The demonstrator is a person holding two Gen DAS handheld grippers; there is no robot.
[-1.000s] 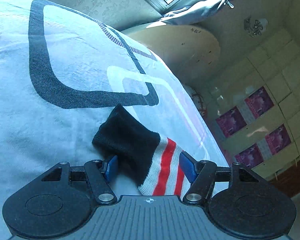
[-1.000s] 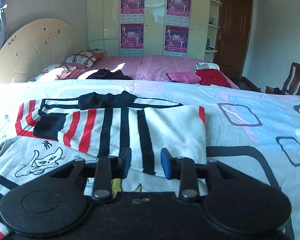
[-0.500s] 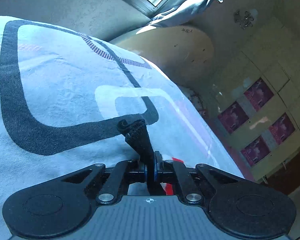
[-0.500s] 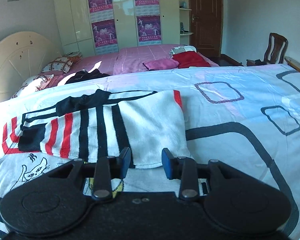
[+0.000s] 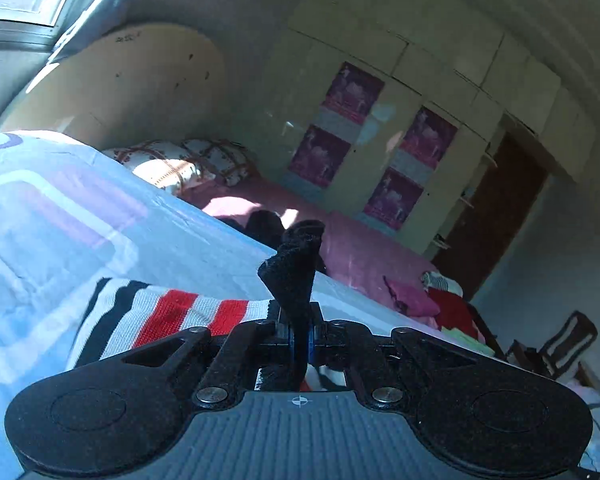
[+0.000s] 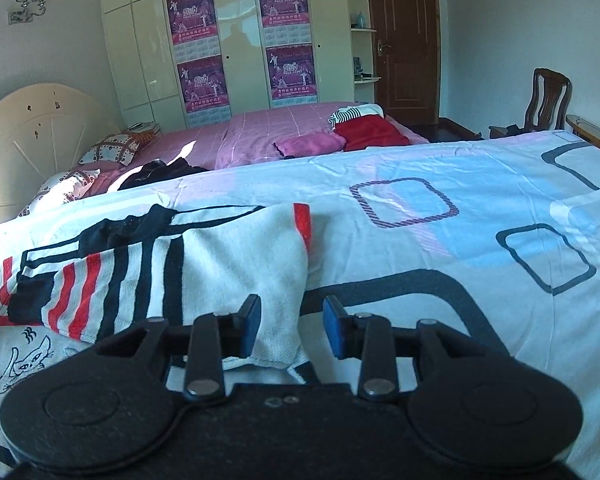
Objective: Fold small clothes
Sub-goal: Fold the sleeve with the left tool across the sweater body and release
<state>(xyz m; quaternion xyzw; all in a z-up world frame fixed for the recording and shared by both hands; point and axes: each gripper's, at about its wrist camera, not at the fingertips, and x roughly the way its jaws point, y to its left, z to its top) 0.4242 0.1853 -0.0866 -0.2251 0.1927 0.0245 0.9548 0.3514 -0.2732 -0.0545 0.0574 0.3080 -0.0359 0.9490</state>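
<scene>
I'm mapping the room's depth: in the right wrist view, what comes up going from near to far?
Right tool → striped sweater → patterned bedsheet → pink bed with red garment → wardrobe with posters.

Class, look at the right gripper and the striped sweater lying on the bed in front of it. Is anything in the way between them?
Nothing visible. The right gripper is open just over the striped sweater, whose near white corner lies between its fingers; only the bedspread lies around it.
</scene>
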